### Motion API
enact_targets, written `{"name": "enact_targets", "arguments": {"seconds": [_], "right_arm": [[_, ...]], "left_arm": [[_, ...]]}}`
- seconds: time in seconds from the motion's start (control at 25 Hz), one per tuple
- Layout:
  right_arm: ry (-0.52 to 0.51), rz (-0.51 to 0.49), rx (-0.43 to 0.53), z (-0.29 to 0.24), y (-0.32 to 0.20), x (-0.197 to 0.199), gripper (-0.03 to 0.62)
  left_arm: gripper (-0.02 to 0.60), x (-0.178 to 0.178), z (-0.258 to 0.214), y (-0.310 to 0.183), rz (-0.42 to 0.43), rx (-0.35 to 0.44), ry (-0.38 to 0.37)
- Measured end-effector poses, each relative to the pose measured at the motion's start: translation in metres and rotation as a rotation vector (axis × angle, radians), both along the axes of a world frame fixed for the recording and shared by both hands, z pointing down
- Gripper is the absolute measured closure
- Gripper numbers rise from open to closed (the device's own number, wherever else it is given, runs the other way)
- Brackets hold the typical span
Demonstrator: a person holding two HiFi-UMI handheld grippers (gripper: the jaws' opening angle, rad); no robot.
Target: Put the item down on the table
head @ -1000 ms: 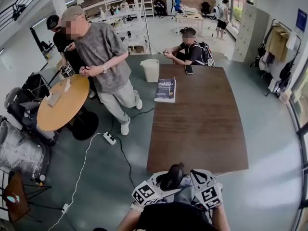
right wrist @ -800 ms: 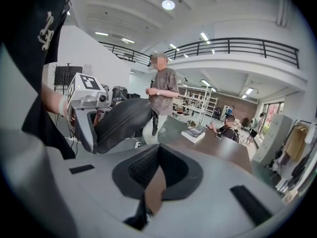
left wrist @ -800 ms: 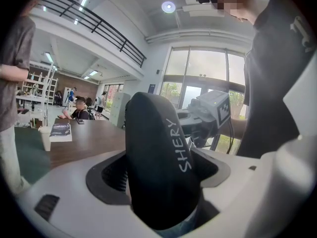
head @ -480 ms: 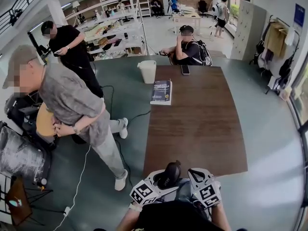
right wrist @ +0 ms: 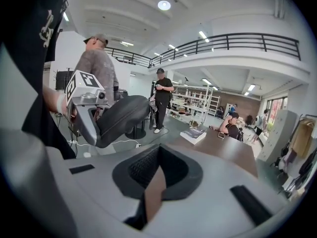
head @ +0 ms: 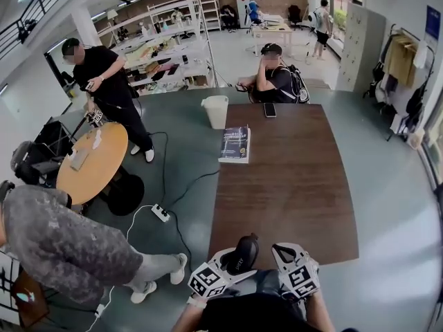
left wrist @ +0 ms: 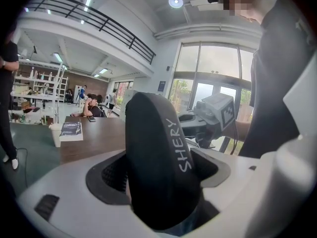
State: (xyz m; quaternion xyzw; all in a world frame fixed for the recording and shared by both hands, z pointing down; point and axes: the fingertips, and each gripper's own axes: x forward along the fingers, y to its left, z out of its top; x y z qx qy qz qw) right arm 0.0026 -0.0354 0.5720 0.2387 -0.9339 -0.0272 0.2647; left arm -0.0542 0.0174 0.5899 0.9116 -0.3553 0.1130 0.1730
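Left gripper view: my left gripper (left wrist: 161, 182) still clamps the black case (left wrist: 158, 143) (only bystanders (head: 66, 251) moved), right gripper (right wrist: 152, 185) pinched empty, nothing on the table (head: 291, 185) yet.

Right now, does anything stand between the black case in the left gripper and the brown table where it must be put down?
Nothing visible does. The left gripper holds the black case at the near edge of the brown table, and the wood just ahead is bare. The book and phone lie at the far end.
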Motion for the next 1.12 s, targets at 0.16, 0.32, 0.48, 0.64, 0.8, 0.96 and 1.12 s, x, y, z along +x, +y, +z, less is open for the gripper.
{"name": "enact_targets", "arguments": {"seconds": [0.16, 0.32, 0.48, 0.64, 0.8, 0.96, 1.12], "right_arm": [[0.007, 0.030, 0.002, -0.004, -0.022, 0.008, 0.606], [0.016, 0.060, 0.002, -0.012, -0.040, 0.014, 0.606], [0.025, 0.096, 0.001, -0.012, -0.056, 0.020, 0.606], [0.033, 0.120, 0.000, -0.009, -0.070, 0.025, 0.606], [0.041, 0.144, -0.009, -0.004, -0.081, 0.030, 0.606], [0.040, 0.159, -0.012, -0.002, -0.088, 0.031, 0.606], [0.040, 0.182, -0.018, 0.000, -0.094, 0.038, 0.606]], "left_arm": [[0.207, 0.002, -0.007, -0.024, 0.009, 0.006, 0.023], [0.207, 0.003, -0.017, -0.049, 0.034, 0.021, 0.030], [0.207, 0.006, -0.019, -0.069, 0.061, 0.025, 0.038], [0.207, 0.008, -0.014, -0.083, 0.080, 0.020, 0.051], [0.207, 0.009, -0.013, -0.095, 0.092, 0.019, 0.062], [0.207, 0.008, -0.009, -0.105, 0.103, 0.010, 0.075], [0.207, 0.015, -0.006, -0.112, 0.128, 0.004, 0.065]]}}
